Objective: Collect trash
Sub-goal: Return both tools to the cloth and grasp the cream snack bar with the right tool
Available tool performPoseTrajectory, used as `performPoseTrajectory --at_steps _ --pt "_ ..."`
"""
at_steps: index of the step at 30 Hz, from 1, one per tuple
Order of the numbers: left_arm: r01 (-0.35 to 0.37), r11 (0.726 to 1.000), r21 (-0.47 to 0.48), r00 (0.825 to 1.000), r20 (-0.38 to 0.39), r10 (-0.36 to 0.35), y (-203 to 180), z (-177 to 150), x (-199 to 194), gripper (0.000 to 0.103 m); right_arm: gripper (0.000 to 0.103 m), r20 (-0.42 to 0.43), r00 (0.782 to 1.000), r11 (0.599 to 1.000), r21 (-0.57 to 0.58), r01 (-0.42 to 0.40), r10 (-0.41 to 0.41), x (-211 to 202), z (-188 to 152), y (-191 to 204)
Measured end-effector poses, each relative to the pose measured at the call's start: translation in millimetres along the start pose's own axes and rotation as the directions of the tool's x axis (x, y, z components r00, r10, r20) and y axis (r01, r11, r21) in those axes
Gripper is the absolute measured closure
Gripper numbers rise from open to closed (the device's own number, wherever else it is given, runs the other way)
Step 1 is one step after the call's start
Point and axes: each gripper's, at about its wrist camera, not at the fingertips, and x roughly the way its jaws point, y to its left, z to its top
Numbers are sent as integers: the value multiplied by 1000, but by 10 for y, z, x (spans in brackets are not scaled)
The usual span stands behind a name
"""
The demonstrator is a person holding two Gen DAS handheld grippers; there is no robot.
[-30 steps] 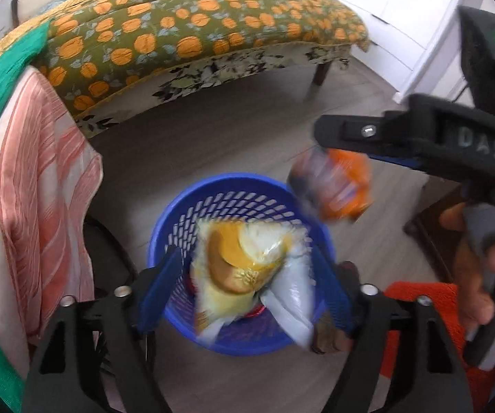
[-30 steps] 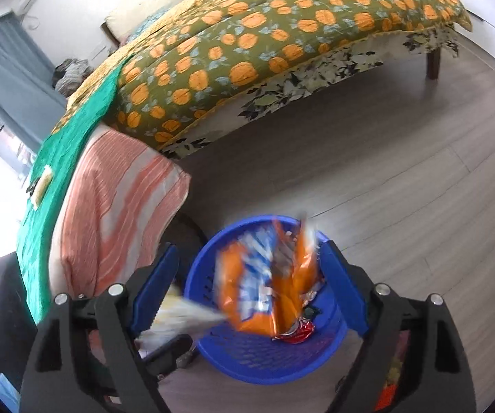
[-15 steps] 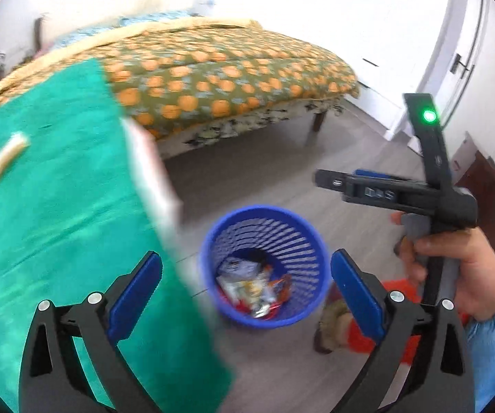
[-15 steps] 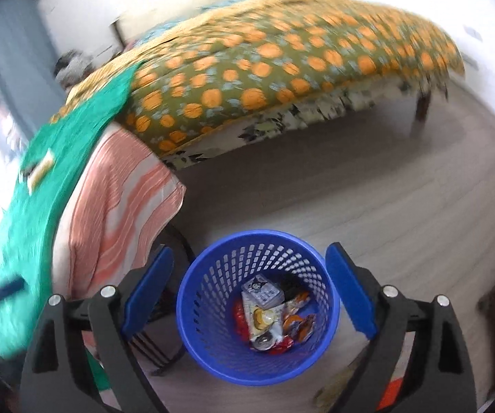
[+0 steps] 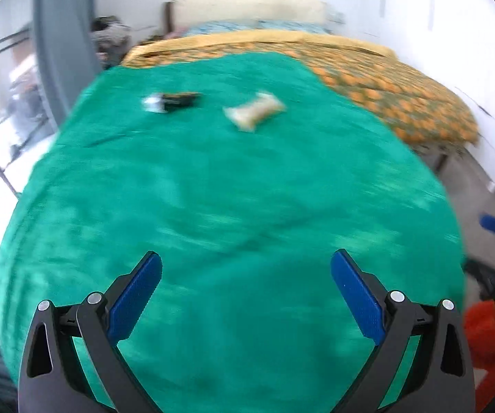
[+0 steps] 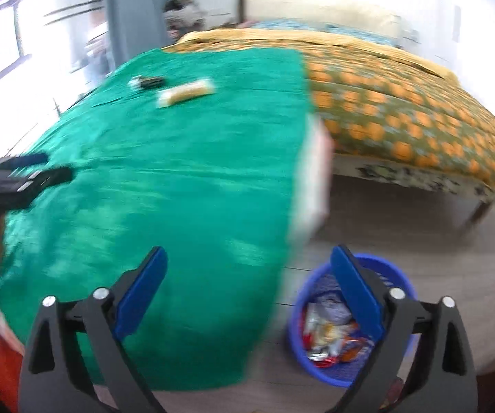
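A tan snack wrapper (image 5: 254,110) and a black-and-white wrapper (image 5: 171,101) lie far back on the green cloth (image 5: 213,206). Both also show in the right wrist view, the tan wrapper (image 6: 185,93) and the black one (image 6: 147,82). My left gripper (image 5: 246,292) is open and empty above the near part of the cloth. My right gripper (image 6: 249,289) is open and empty over the cloth's right edge. The blue bin (image 6: 402,285) stands on the floor at lower right, holding several wrappers (image 6: 326,337).
A bed with an orange-patterned cover (image 6: 402,110) lies behind and to the right. A grey curtain (image 5: 65,34) hangs at the left by a bright window. The left gripper's body (image 6: 17,179) shows at the right wrist view's left edge. Both views are motion-blurred.
Both grippers let their wrappers fall into the blue bin, then swung up and left from the bin to the green cloth. Both are now empty.
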Motion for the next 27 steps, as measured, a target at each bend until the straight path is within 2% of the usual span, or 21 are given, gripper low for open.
performPoseTrajectory --at_steps 4,7,10,13,15,16,18,23,27 --pt "-39 998 -57 999 -27 37 521 114 156 6 9 -32 998 995 -77 -60 58 165 185 583" --pt "-63 995 -83 997 -57 58 857 172 303 6 9 -46 997 991 -117 -73 68 292 297 825" --pt "-109 991 -73 991 -90 102 1114 184 460 6 9 -57 996 987 -141 -78 71 418 406 905" --pt "-96 992 -84 988 -132 85 1302 145 600 6 9 -59 997 988 -142 -64 56 527 537 860" --pt "-51 991 -128 991 -133 33 1390 146 634 5 9 -78 996 993 -105 -59 51 659 713 779" --pt "-42 991 -131 991 -129 25 1396 150 634 5 13 -85 995 994 -91 -60 52 703 772 756" --pt "-55 992 -114 990 -135 39 1359 143 637 5 32 -99 994 997 -60 -52 46 839 956 700" --pt "-57 991 -123 991 -131 41 1343 122 619 5 33 -88 994 995 70 -64 70 1321 1520 681" --pt "-56 991 -124 991 -131 40 1346 116 617 5 29 -57 992 963 253 -91 108 1804 1943 647"
